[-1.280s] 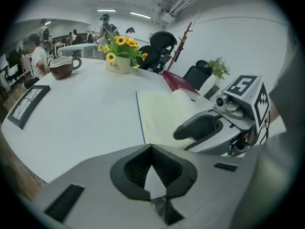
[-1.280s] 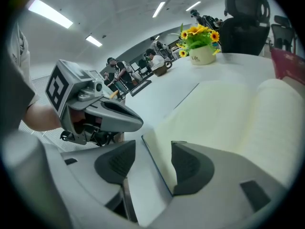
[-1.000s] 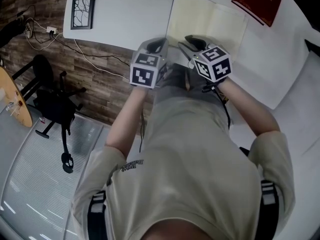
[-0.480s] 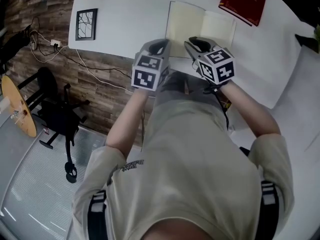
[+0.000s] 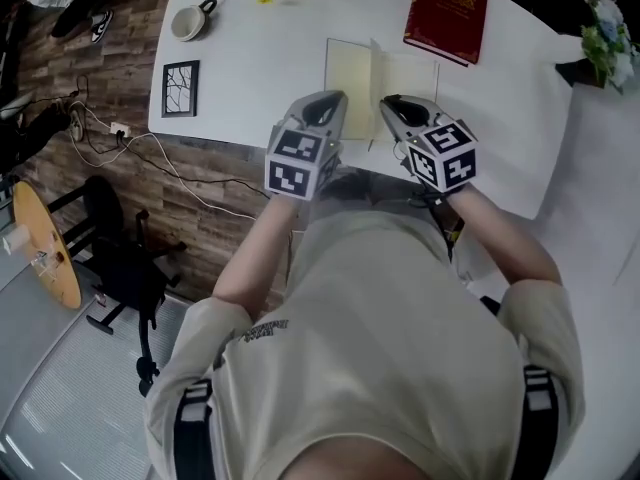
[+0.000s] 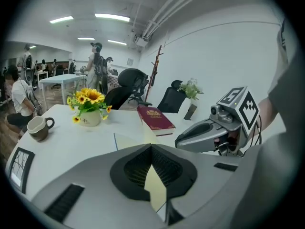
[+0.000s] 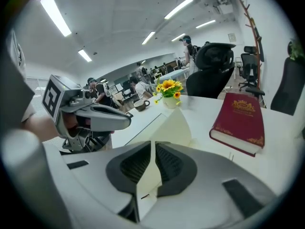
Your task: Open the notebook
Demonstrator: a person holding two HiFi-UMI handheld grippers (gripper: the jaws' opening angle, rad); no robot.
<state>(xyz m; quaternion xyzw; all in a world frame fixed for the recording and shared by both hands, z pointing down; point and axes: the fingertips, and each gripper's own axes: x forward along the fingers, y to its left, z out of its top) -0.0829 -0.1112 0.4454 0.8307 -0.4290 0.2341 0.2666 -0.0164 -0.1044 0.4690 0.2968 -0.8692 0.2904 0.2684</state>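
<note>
Cream pages are being shown by the notebook (image 5: 385,73), which is lying open on the white table (image 5: 260,58), close to its near edge, with one leaf standing up by the fold. The left gripper (image 6: 151,148) is being held above that edge, just short of the notebook, its jaws pressed together at the tips with nothing caught in them; only the pale page beyond is being glimpsed through the gap lower down. The right gripper (image 7: 152,144) is being held beside it, apart from it and pointing the same way; its jaws are being closed, only a thin slit being left, and nothing is being pinched between them. The notebook is being touched by neither gripper. A dark red book (image 5: 447,13) with gold print is lying flat just beyond the notebook's right page. Farther left a small black-framed picture (image 5: 181,88) is lying flat, and beyond it a cup (image 5: 188,21) and a pot of yellow flowers (image 6: 88,109) are standing.
</note>
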